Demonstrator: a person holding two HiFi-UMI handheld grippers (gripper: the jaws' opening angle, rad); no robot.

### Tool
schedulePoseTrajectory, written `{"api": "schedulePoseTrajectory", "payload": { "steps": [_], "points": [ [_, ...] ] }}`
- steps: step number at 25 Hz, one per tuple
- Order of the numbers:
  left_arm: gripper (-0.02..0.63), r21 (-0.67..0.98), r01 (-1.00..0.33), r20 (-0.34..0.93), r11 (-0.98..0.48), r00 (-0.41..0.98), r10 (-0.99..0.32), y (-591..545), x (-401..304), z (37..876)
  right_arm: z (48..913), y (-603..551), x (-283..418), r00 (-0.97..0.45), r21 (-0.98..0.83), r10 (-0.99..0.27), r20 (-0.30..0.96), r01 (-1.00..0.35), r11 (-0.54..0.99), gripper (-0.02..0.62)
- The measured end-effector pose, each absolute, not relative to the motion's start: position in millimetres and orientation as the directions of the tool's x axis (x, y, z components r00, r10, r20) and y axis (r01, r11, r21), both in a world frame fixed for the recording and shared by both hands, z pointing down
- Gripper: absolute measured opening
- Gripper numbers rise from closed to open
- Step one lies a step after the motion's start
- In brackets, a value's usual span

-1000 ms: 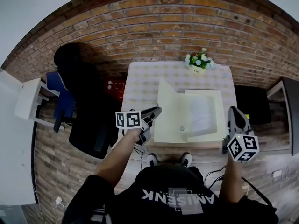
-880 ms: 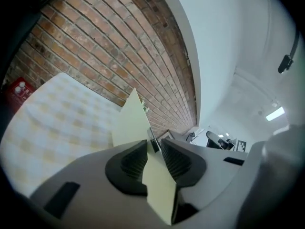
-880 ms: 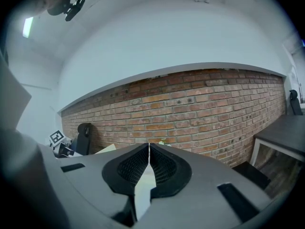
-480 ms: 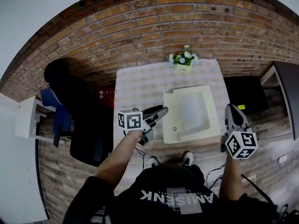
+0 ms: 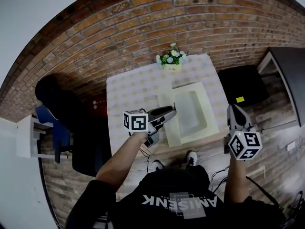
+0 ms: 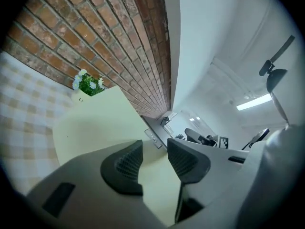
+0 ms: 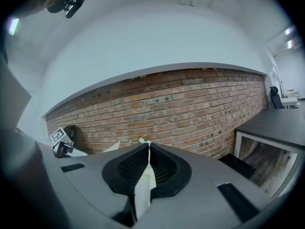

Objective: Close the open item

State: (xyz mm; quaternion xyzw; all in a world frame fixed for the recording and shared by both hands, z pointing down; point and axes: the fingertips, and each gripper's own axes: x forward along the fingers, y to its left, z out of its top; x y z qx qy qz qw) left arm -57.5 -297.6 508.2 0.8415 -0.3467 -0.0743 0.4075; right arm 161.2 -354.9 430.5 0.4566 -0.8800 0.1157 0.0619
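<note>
box [image 5: 210,109]: cream, shallow, on the checked table [image 5: 131,92], toward the near right part of the top; open, with a white lining showing inside.
lid [image 6: 95,123]: raised along the box's left side, near upright; seen almost edge-on from the head view, a plain pale panel filling much of the left gripper view.
left gripper [image 5: 170,112]: held about level over the table, tips right at the lid's outer face; touching or just short of it, cannot tell.
left fingers [image 6: 125,162]: wide apart, have just been opening; pads pressing on nothing, only the lid's pale face showing through the gap beyond them.
right gripper [image 5: 234,109]: off the table's right edge, near the box's right wall, not touching it.
right fingers [image 7: 133,168]: closed together, pads meeting at the tips, nothing gripped.
flower pot [image 5: 170,59]: small white flowers and green leaves, at the table's far edge against the brick wall [image 5: 143,18], beyond the box.
office chair [image 5: 59,101]: black, left of the table, well apart from both grippers.
dark desk [image 5: 286,75]: at the far right, apart from the table.
</note>
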Motion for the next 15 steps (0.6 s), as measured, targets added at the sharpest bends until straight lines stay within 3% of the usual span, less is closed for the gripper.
{"api": "schedulePoseTrajectory", "payload": {
  "steps": [15],
  "points": [
    [0.167,0.719,-0.463,0.217,-0.518,0.858,-0.466,-345,25,552,456,-373,205,-0.502,-0.14,-0.817,0.283,-0.865,0.482,0.043]
  ]
}}
